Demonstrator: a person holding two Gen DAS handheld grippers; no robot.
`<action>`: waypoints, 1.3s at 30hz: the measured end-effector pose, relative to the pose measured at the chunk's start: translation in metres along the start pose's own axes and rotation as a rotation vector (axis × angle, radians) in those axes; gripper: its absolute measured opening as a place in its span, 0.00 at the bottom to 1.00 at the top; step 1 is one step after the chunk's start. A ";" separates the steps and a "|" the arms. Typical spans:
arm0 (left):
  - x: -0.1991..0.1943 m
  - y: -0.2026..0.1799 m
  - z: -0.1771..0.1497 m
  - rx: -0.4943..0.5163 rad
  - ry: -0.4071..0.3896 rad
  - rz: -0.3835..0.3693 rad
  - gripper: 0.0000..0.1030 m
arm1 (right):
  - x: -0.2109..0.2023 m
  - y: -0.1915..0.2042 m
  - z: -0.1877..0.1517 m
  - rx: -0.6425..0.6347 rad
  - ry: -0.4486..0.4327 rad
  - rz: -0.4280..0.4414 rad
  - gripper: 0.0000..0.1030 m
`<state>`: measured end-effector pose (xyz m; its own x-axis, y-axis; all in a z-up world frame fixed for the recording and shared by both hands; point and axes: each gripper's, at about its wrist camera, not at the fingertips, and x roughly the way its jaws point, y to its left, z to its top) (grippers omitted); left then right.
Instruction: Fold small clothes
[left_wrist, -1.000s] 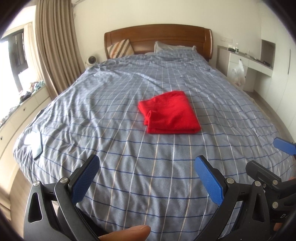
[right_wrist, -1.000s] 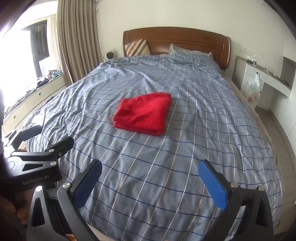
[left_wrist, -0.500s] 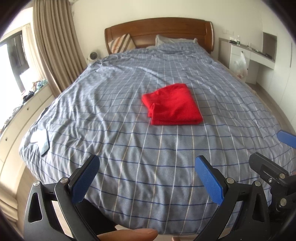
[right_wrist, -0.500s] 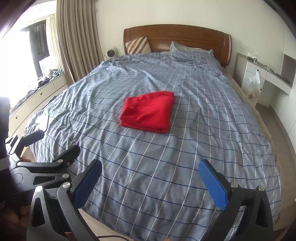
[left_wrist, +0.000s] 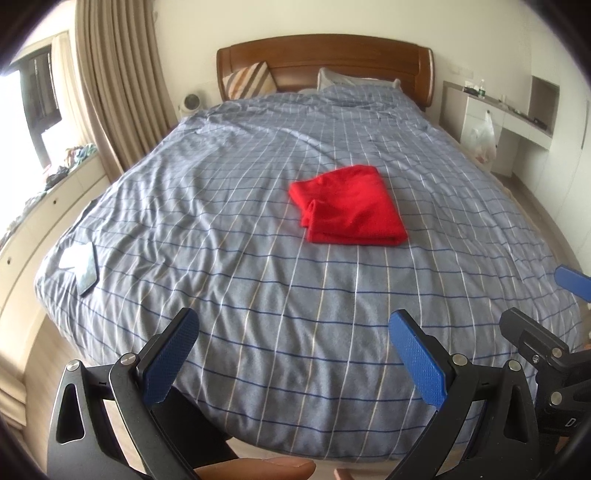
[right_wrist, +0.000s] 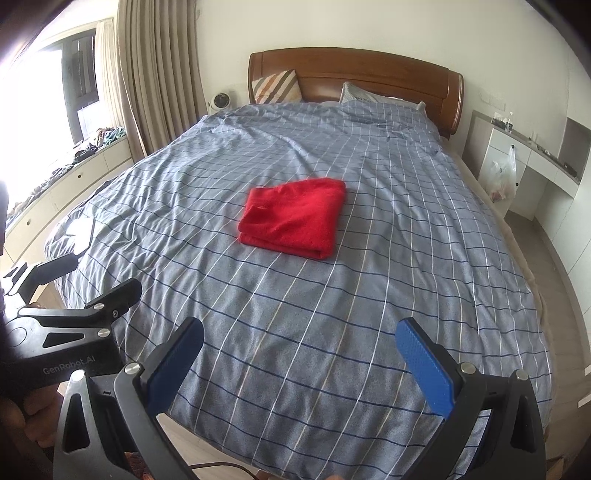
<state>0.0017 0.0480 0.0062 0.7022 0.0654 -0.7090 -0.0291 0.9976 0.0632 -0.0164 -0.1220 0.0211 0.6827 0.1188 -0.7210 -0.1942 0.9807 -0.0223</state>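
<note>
The bed (left_wrist: 258, 277) in its blue checked cover filled both views, its foot cut off. A folded red garment (left_wrist: 349, 206) lay mid-bed, its lower layers hidden. Left gripper (left_wrist: 293, 354) and right gripper (right_wrist: 301, 363) hovered near the foot, fingers spread wide, empty.

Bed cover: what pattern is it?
Grey-blue bed cover with a white-and-navy grid check; clearest in the right wrist view.

Fuzzy red cloth (left_wrist: 349, 205), checked cotton duvet (left_wrist: 258, 295), glossy wooden headboard (left_wrist: 325, 55)
</note>
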 end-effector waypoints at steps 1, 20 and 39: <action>0.000 0.000 0.000 0.000 0.001 -0.002 1.00 | 0.001 -0.001 0.000 0.002 0.002 -0.001 0.99; 0.002 0.000 0.000 0.005 -0.005 0.010 1.00 | 0.004 0.008 0.005 -0.018 -0.006 -0.029 0.99; 0.010 0.001 0.001 0.017 0.009 0.022 1.00 | 0.009 0.002 0.004 -0.034 0.011 -0.106 0.99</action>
<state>0.0091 0.0494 0.0000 0.6950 0.0872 -0.7137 -0.0320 0.9954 0.0904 -0.0076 -0.1184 0.0170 0.6926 0.0129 -0.7212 -0.1453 0.9818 -0.1219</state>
